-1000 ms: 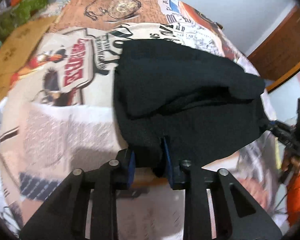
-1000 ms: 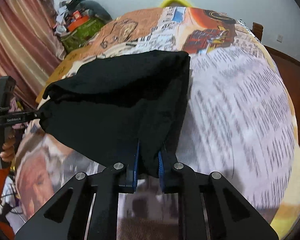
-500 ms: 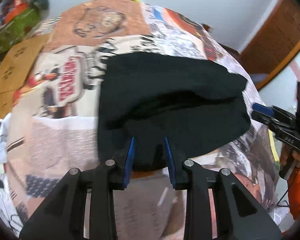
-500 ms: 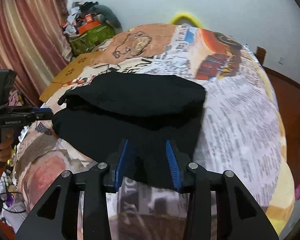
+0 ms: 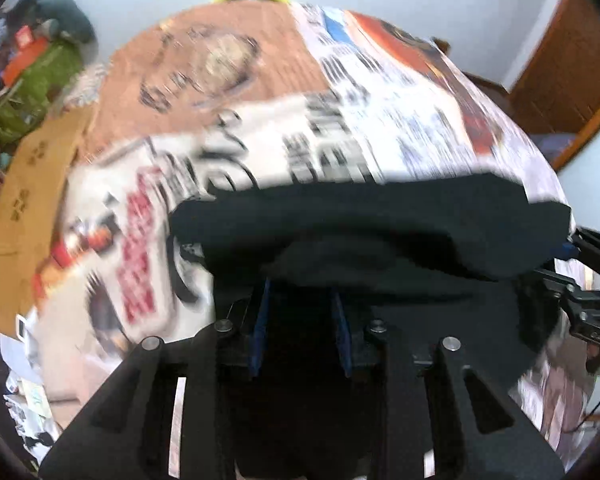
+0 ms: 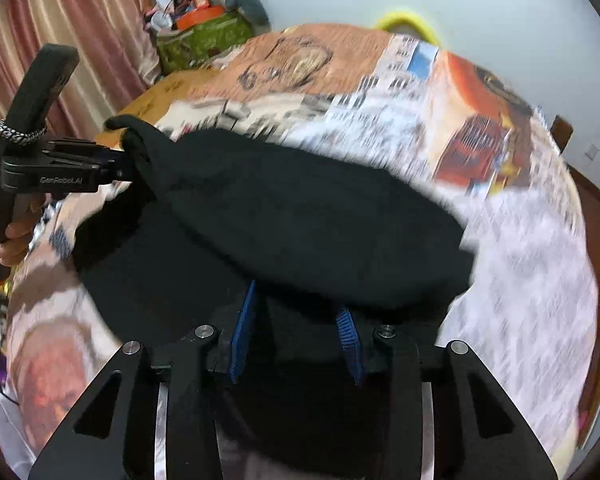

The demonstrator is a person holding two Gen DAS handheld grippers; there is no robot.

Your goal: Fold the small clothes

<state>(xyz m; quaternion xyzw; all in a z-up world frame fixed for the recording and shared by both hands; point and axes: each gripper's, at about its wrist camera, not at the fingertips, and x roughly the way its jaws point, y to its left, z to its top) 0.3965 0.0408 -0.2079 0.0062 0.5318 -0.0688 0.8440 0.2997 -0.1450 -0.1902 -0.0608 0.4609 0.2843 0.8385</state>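
Observation:
A black garment (image 5: 380, 232) lies folded over on a table covered with a printed newspaper-pattern cloth (image 5: 340, 128). In the left wrist view my left gripper (image 5: 300, 316) is open, its blue pads apart, with the cloth's near edge over and between them. In the right wrist view the same garment (image 6: 300, 224) spreads across the middle; my right gripper (image 6: 296, 328) is open too, its pads wide apart under the fold's near edge. The left gripper (image 6: 112, 168) also shows at the garment's left corner. Both views are motion-blurred.
A cardboard sheet (image 5: 32, 200) lies at the table's left edge. A green bag with clutter (image 6: 204, 36) stands at the back left by pink curtains (image 6: 60, 20). A yellow ring (image 6: 408, 24) sits behind the table. A wooden door (image 5: 560, 80) is at the right.
Both grippers were shut on the garment's near edge one second ago; they opened and let it go. The folded garment now lies flatter and both cameras have drawn in low toward it.

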